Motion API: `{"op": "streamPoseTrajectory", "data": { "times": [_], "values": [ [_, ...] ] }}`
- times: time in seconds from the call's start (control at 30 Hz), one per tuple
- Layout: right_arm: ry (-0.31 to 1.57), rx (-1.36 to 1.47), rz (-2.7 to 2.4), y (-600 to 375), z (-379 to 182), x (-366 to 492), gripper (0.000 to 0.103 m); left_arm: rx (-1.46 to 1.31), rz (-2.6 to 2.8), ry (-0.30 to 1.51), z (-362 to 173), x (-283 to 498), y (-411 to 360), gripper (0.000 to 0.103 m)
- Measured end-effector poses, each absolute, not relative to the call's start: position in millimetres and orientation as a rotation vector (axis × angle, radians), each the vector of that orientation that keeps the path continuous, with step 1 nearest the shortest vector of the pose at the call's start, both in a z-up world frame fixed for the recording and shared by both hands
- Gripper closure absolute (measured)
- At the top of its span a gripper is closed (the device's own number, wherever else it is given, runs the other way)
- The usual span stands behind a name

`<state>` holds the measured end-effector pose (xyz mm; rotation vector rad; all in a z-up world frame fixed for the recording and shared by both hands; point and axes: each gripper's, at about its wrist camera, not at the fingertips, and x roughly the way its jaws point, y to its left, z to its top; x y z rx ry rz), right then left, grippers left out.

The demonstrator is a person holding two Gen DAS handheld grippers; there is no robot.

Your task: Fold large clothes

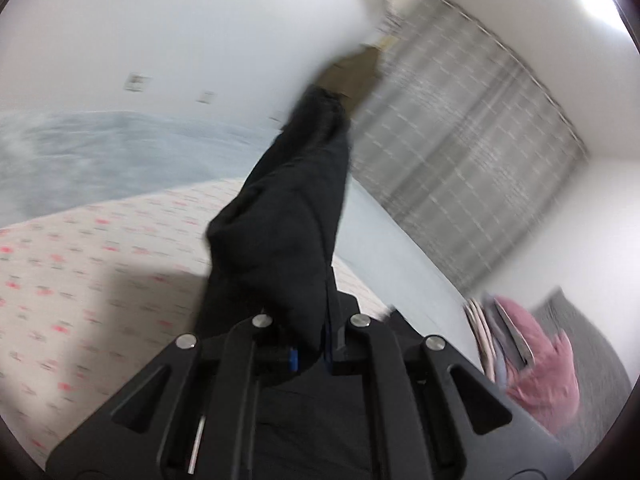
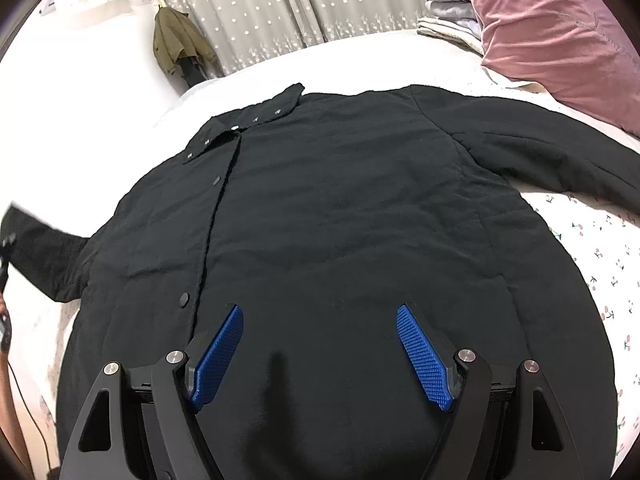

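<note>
My left tool (image 1: 310, 354) is clenched on the sleeve (image 1: 288, 208) of the black jacket (image 2: 320, 208), lifting it off the bed (image 1: 80, 264); that view is blurred. My right tool (image 2: 320, 354) is released, fingers spread wide, hovering over the jacket's lower front. The jacket lies flat on the bed, buttoned, near the pink pillow (image 2: 552, 36).

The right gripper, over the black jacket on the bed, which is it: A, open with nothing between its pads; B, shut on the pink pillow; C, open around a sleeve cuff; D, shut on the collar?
A: the right gripper hovers over the black jacket with its blue pads spread wide apart, nothing between them.
</note>
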<state>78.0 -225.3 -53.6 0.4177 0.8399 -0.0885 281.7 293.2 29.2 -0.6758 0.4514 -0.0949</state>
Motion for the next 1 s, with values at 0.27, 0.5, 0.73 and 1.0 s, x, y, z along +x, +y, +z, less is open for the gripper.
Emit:
{"op": "streamPoseTrajectory", "data": {
  "times": [0.27, 0.5, 0.73, 1.0],
  "values": [
    [0.812, 0.482, -0.079, -237, -48, 73, 0.022, -0.604, -0.277, 0.529, 42, 296, 181, 0.094],
    [0.803, 0.487, -0.082, -240, -46, 72, 0.022, -0.533, -0.369, 0.631, 22, 286, 100, 0.093],
    [0.801, 0.508, -0.091, -246, -48, 70, 0.022, -0.476, -0.406, 0.740, -16, 289, 57, 0.093],
    [0.777, 0.526, -0.066, -246, -49, 71, 0.022, -0.338, -0.535, 0.906, -42, 287, 33, 0.054]
  ]
}}
